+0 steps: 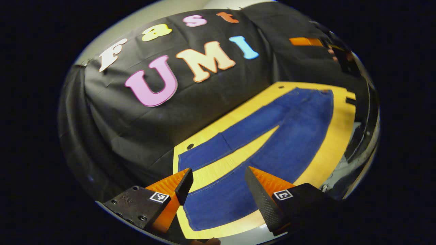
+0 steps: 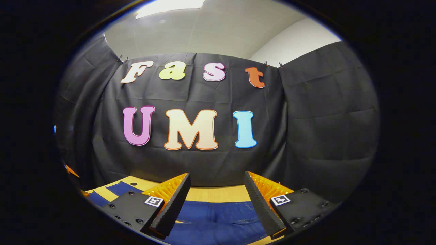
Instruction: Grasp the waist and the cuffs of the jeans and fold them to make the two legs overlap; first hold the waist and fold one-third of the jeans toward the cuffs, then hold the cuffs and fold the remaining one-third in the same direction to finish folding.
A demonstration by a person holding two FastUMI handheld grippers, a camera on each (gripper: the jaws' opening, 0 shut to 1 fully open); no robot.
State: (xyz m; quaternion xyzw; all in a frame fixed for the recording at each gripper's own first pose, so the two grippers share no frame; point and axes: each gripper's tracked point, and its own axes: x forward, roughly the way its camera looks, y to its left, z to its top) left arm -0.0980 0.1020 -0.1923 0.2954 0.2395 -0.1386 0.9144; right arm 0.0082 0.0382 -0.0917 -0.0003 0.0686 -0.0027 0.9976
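Dark blue jeans [image 1: 279, 136] lie spread flat on a yellow wooden table [image 1: 337, 143], the two legs apart in a V. In the left gripper view my left gripper [image 1: 218, 185] hangs open above the near leg's cuff end, nothing between its fingers. The waist lies far off at the upper right. In the right gripper view my right gripper [image 2: 216, 197] stands open just above the jeans [image 2: 218, 217], which look like the waist part. Its fingers hold nothing. The other gripper [image 1: 308, 41] with a hand shows small at the far top right of the left gripper view.
The table's bare wood [image 2: 218, 194] runs up to the black cloth wall behind it. Small dark holes [image 1: 190, 146] mark the tabletop near its back edge. A shiny dark floor [image 1: 354, 153] lies beyond the table's right edge.
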